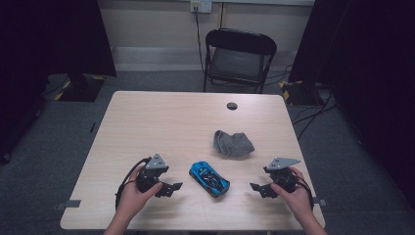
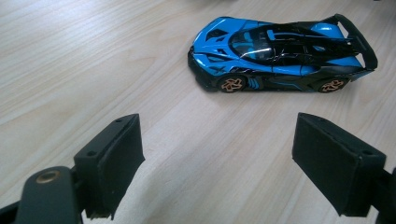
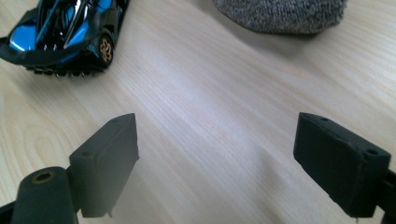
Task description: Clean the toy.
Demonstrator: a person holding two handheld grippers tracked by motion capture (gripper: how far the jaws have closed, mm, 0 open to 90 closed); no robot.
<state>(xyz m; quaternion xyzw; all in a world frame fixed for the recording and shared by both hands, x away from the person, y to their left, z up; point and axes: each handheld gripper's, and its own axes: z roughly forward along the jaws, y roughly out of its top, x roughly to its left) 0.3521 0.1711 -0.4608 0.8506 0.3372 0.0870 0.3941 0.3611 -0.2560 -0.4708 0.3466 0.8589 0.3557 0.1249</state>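
A blue and black toy car (image 1: 209,178) stands on the wooden table (image 1: 161,122) near its front edge, between the two hands. My left gripper (image 1: 171,188) rests just left of the car, open, with nothing between its jaws. In the left gripper view the car (image 2: 280,53) lies side-on a short way beyond the open left gripper (image 2: 217,161). My right gripper (image 1: 258,188) is right of the car, open and empty. In the right gripper view the car's rear (image 3: 65,35) sits at the top left beyond the right gripper (image 3: 217,163), and a grey cloth (image 3: 285,14) lies at the top.
The crumpled grey cloth (image 1: 232,143) lies behind the car, right of centre. A round cable hole (image 1: 232,105) is near the table's far edge. A black folding chair (image 1: 238,58) stands beyond the table. Dark curtains hang at both sides.
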